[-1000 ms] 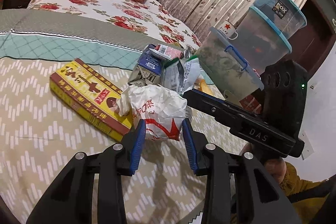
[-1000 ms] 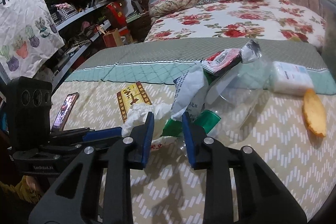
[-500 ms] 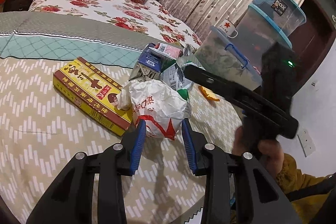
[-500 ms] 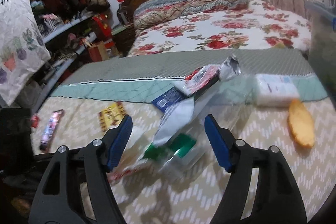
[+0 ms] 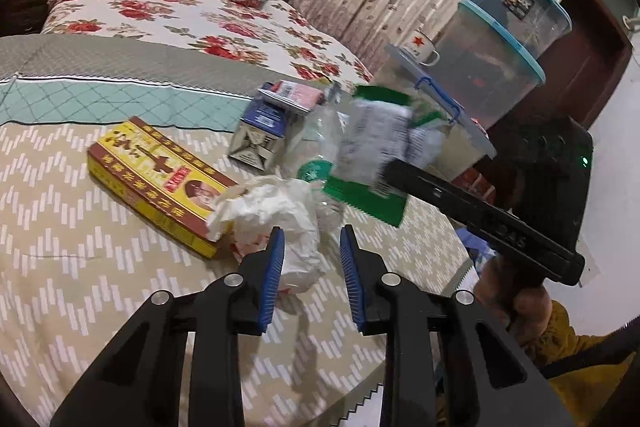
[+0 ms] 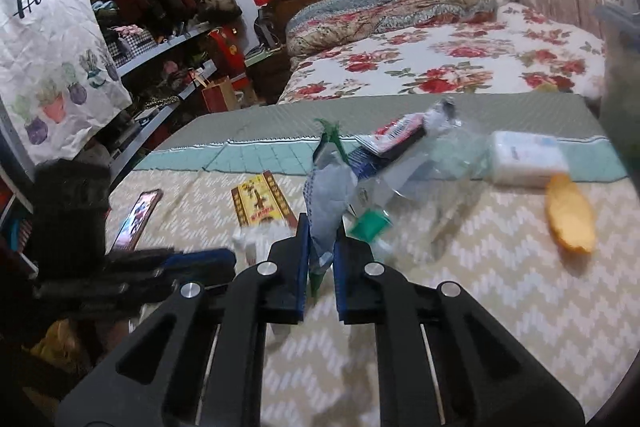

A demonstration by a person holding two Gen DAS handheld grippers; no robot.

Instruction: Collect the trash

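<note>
Trash lies in a loose cluster on the chevron-patterned cover (image 5: 100, 267) at the foot of the bed. My right gripper (image 6: 322, 247) is clenched on the green-and-grey snack wrapper (image 6: 328, 195); both blue pads press its crumpled lower part, and the wrapper stands up from between them, raised off the cover. In the left wrist view the same wrapper (image 5: 372, 147) hangs from the tip of that gripper, above the rest of the pile.

My left gripper (image 5: 312, 255) is closing. The crumpled white paper bag (image 5: 284, 223) sits between its jaws: the left pad touches the bag's side, the right pad stands apart from it with a gap showing. The bag rests on the cover, touching the corner of the yellow-and-red box (image 5: 160, 183).

Behind the bag lies a clear plastic bottle (image 5: 320, 155) with a green label, on its side. Next to it a blue-and-white carton (image 5: 260, 135), with a red-and-white packet (image 5: 296, 93) on top of it.

Right wrist view: a white tissue pack (image 6: 528, 157) and an orange peel (image 6: 570, 219) just beside it, both well apart from the pile, to the right. A phone (image 6: 136, 219) lies on the cover to the left, near the left gripper's body.

Stacked clear storage bins (image 5: 500, 43) stand past the edge of the bed, with a white mug (image 5: 420, 47) on a lid.
</note>
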